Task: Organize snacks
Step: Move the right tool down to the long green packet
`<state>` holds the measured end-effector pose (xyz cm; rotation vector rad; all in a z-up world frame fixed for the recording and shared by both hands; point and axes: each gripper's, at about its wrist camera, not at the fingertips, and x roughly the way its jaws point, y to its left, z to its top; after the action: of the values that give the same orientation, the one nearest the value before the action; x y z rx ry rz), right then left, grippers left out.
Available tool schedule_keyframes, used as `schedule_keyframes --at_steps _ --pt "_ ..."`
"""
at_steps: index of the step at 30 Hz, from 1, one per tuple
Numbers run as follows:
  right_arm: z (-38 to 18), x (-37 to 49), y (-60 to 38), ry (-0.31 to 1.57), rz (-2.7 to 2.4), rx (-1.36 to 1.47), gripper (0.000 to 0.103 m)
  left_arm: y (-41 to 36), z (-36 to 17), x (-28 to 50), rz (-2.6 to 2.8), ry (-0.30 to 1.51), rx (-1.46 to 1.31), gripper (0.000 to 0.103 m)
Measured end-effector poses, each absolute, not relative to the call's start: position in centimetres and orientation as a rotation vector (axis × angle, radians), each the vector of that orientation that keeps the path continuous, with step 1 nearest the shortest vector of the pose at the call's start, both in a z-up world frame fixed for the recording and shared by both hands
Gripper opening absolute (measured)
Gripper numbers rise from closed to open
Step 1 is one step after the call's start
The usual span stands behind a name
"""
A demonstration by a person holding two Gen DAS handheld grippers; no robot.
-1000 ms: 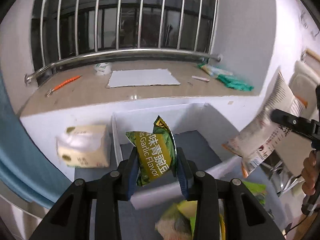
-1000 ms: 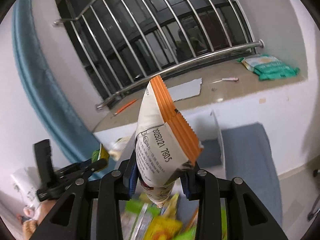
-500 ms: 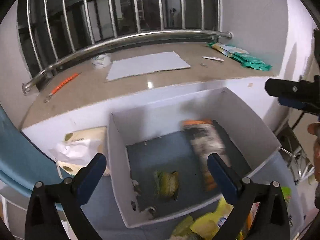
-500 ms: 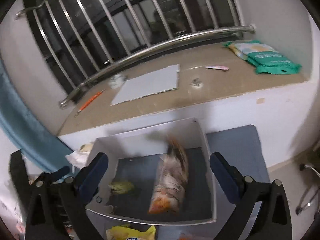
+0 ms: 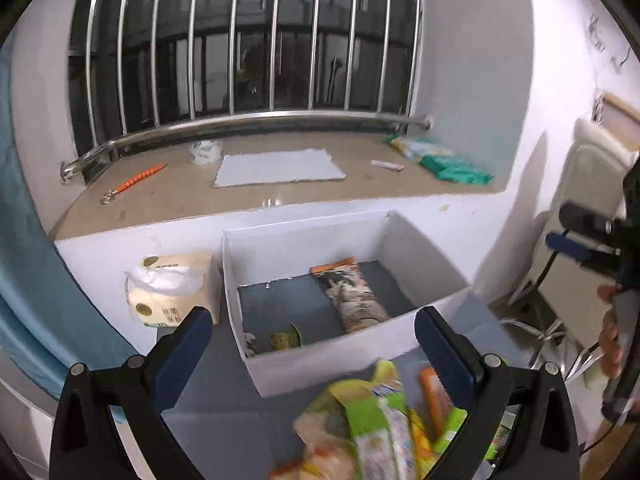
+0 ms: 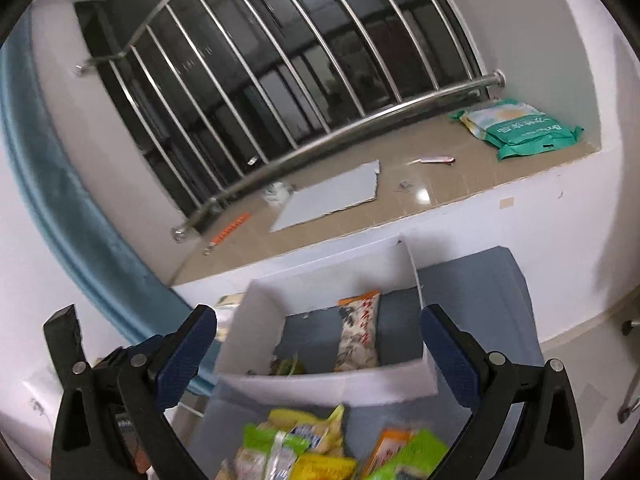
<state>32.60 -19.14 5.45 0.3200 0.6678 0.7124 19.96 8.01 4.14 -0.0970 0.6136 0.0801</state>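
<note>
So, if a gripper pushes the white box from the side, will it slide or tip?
The white box probably slides: its walls look thin and it holds only two packets, so it seems light. Being low and wide, it is unlikely to tip. The thin walls may flex.

Orange-edged snack bag (image 5: 351, 294) and green packet (image 5: 285, 338) lie flat in white box (image 5: 340, 356)

Your white box (image 5: 362, 354) holds an orange-edged white packet (image 5: 352, 295) and a green one (image 5: 285, 339); near pile (image 6: 320, 448) green, yellow, orange; mat (image 5: 216, 412) grey-blue.
</note>
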Motion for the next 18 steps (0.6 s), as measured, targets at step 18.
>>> schedule_keyframes --at_steps 18 --pt "-5.3 16.1 -21.8 0.755 0.704 0.194 0.103 6.2 -4.6 1.2 0.054 0.571 -0.280 0.103"
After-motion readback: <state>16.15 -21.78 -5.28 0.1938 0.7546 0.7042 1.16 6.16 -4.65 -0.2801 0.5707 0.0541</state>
